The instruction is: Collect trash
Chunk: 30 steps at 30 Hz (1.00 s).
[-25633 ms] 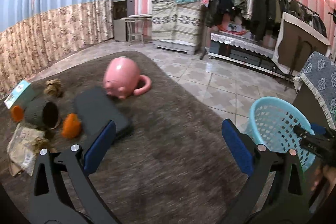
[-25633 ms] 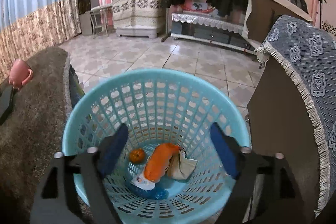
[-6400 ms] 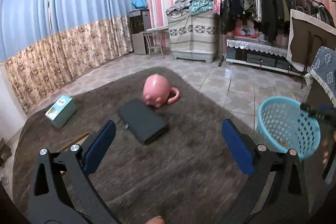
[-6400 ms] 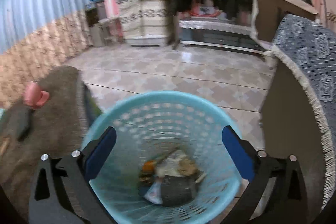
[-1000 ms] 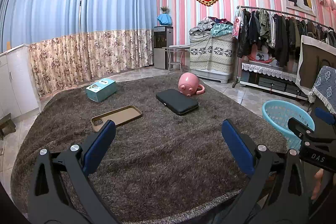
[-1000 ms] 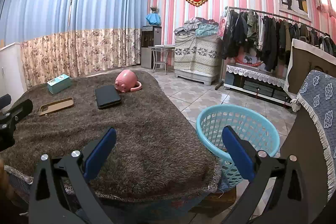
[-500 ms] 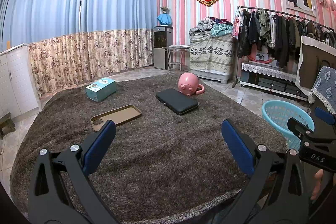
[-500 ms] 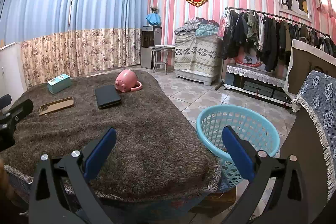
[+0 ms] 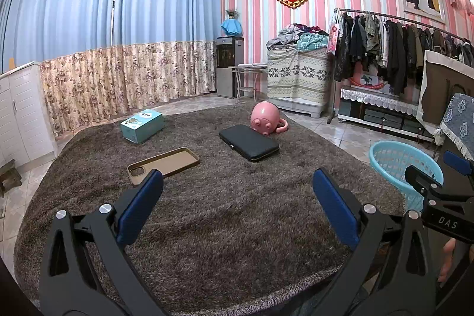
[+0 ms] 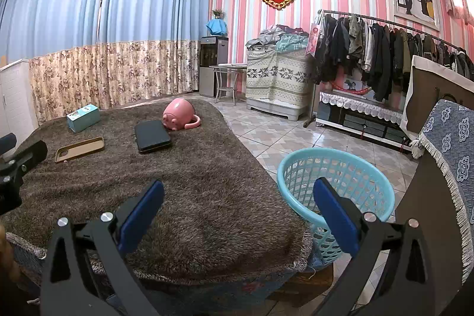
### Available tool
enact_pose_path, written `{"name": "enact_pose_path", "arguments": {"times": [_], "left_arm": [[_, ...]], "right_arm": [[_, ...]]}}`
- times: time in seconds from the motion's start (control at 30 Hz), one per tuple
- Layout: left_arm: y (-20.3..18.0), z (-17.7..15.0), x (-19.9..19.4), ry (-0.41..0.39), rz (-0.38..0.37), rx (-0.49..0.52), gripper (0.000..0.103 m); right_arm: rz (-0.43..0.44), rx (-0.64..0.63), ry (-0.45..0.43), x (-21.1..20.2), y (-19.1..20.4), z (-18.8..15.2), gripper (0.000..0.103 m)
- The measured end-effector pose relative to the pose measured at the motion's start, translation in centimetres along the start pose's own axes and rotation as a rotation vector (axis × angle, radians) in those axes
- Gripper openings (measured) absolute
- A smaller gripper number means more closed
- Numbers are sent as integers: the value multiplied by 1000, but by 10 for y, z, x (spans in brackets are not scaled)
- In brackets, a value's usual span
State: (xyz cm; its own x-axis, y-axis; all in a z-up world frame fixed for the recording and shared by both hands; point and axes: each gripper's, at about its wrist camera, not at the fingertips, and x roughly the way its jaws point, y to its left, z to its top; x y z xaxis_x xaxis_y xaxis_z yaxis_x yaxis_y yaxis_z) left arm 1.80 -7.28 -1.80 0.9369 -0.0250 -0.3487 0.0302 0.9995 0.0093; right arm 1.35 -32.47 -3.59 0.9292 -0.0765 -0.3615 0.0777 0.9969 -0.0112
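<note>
basket: the blue laundry-style basket (image 10: 336, 176) sits lower right of the right wrist view, just beside the brown rug (image 10: 177, 182).
your right gripper (image 10: 237, 209): jaws wide apart, empty.
your left gripper (image 9: 237, 206): jaws wide apart, empty, over the rug.
upper rug: pink mug (image 9: 264, 119), black case (image 9: 248, 142), phone case (image 9: 164, 163), teal box (image 9: 142, 126).

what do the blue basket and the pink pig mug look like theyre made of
Blue basket: moulded plastic, judging by its thin lattice walls and smooth rim. Pink pig mug: probably glazed ceramic, since its smooth surface shows a soft sheen, though glossy plastic is possible.
</note>
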Motion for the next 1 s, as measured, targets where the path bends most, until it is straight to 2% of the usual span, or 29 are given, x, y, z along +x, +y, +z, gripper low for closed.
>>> {"name": "enact_pose_path", "arguments": {"times": [1.0], "left_arm": [[0,-1,0,0,0,-1,98]], "right_arm": [[1,-1,3,1,-2,-2,99]]}}
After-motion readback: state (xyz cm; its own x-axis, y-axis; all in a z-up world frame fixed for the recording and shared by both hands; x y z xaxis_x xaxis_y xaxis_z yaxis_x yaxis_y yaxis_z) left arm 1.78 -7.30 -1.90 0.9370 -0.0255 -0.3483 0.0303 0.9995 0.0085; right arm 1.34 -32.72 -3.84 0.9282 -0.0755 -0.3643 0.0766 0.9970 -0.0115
